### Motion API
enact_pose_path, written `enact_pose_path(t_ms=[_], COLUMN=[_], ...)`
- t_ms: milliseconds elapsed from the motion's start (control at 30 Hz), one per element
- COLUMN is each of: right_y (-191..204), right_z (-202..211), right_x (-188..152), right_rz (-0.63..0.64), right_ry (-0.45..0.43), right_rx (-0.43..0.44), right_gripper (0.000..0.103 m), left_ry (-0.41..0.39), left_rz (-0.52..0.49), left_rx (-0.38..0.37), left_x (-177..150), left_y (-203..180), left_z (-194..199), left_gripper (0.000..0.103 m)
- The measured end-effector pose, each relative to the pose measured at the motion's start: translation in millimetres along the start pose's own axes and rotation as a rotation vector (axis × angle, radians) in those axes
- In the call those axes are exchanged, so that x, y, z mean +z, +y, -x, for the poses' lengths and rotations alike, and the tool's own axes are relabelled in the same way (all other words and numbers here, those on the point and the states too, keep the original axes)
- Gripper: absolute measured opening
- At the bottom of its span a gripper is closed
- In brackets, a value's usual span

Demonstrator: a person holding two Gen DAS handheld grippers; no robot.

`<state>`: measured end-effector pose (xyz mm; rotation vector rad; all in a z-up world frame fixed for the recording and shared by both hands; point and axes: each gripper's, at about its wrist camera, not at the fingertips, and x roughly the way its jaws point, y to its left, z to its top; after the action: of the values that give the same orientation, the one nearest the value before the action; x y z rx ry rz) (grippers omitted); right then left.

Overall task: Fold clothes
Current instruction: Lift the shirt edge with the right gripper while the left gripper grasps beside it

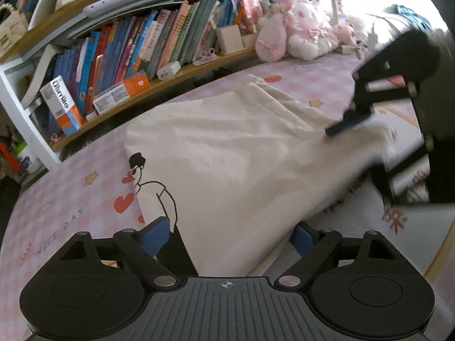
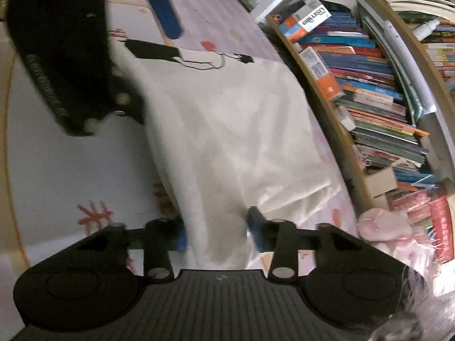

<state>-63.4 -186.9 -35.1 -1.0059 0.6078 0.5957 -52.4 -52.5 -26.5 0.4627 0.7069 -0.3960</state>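
a cream t-shirt [image 1: 227, 153] with a line-drawn figure printed on it lies partly folded on a pink checked bed cover [image 1: 57, 199], its long axis running alongside a wooden bookshelf [image 1: 142, 56] crammed with books. judged from how the cloth lies, one side has been brought over and the fold is midway, with a bunched end not yet laid flat.

at the shirt's plain end, the one far from the print, the right gripper [image 2: 217, 234] has a gathered ridge of cloth between its blue pads [image 2: 256, 227]; the jaws stand narrow and appear pinched on the fabric, though motion blur keeps the contact from being certain. at the shirt's printed end, the left gripper [image 1: 231, 237] hovers with its jaws spread wide; cloth lies between and beneath its fingers, yet neither pad presses on it.

the next move likely calls for the right gripper to carry its pinch across or along the shirt and lay it down evenly, while the left either pins the printed end or takes its own hold there.

beyond the shirt, at the bookshelf's end near the right gripper, pink and white plush toys [image 1: 298, 34] sit on the cover.
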Motion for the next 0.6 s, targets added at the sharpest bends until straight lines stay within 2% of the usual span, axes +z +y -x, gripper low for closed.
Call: enact_pose_path(t_ms=[100, 167, 233, 400, 600], right_y=[-10.7, -17.8, -24.8, -33.4, -22.3], right_z=[9.1, 14.3, 18.8, 23.2, 18.2], right_x=[1.3, 4.6, 9.7, 14.1, 4.2], right_rz=[-0.019, -0.029, -0.043, -0.062, -0.049], right_ry=[-0.037, -0.061, -0.078, -0.078, -0.038], right_rx=[-0.034, -0.054, -0.062, -0.059, -0.032], right_gripper=[0.018, 0.017, 0.017, 0.017, 0.017], left_ry=[0.001, -0.002, -0.005, 0.009, 0.013], left_rz=[-0.049, -0.074, -0.1, -0.174, -0.212], left_rx=[0.02, 0.042, 0.063, 0.107, 0.1], left_x=[-5.1, -9.5, -13.8, -24.3, -26.3], left_y=[-3.9, -5.7, -7.5, -9.8, -5.7], left_z=[2.3, 4.3, 6.3, 4.0, 2.4], left_gripper=[0.08, 0.056, 0.042, 0.038, 0.037])
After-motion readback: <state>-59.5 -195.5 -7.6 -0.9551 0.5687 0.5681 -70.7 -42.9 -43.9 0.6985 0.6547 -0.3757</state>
